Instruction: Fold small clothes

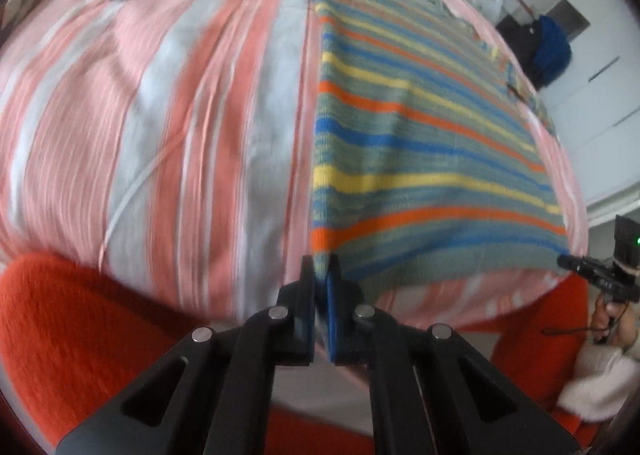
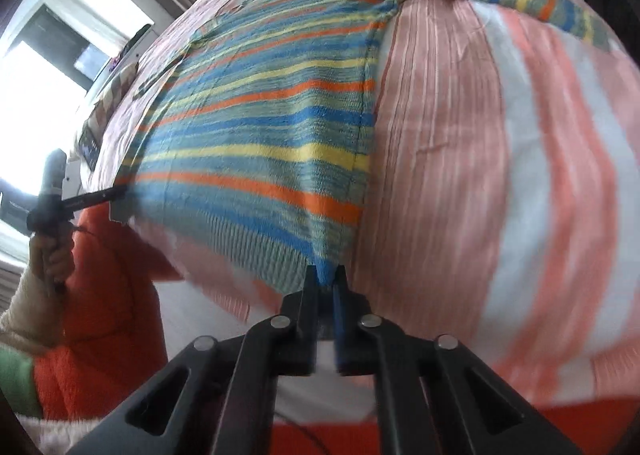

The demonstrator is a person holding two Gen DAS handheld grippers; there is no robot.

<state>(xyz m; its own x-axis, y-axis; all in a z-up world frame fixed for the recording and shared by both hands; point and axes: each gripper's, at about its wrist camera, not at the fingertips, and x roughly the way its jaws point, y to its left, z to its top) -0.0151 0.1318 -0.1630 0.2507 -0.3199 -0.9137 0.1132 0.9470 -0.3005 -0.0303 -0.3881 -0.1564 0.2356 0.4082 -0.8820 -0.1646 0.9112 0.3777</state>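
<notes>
Both clamped tight on hem corners of striped sweater (image 1: 420, 159) lying flat on pink-striped bed (image 1: 180, 135) — left gripper (image 1: 321, 275) on one corner, right gripper (image 2: 325, 275) on other; best lift evenly, keep hem taut w/ no sag, carry toward collar.

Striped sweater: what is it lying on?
The striped sweater lies on a pink-and-white striped bedcover. What the bedcover looks like beneath the sweater is hidden.

Striped knit sweater (image 1: 420, 143), flat on bed
</notes>
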